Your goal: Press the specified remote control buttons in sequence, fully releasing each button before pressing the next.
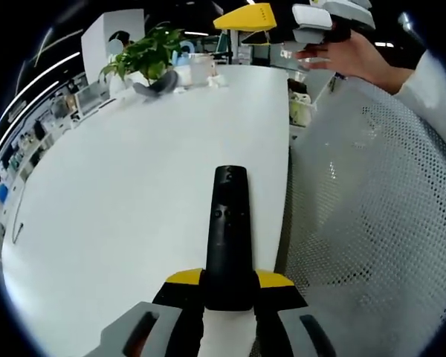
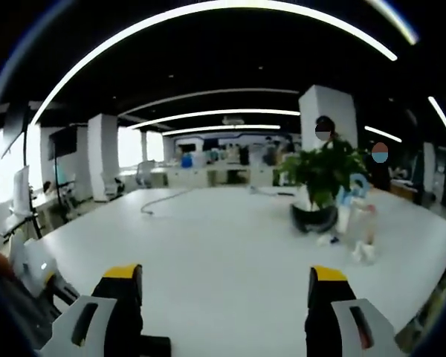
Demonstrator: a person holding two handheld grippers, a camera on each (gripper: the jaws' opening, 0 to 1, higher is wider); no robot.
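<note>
Left gripper (image 1: 229,286) pinches black remote (image 1: 228,238) over white table (image 1: 134,201).
Right gripper (image 2: 227,294) – jaws spread, nothing between – facing a potted plant (image 2: 323,175).

remote control (image 1: 227,238) matt black plastic; table (image 1: 134,201) smooth white, faint sheen; chair back (image 1: 379,223) white perforated mesh; left gripper (image 1: 229,286) jaw tips glossy yellow plastic, black pads

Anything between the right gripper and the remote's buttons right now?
Nothing visible does. The remote sits clamped in the left gripper, button face up and uncovered. The right gripper hovers apart, up over the table's far end, with only bare tabletop between them.
</note>
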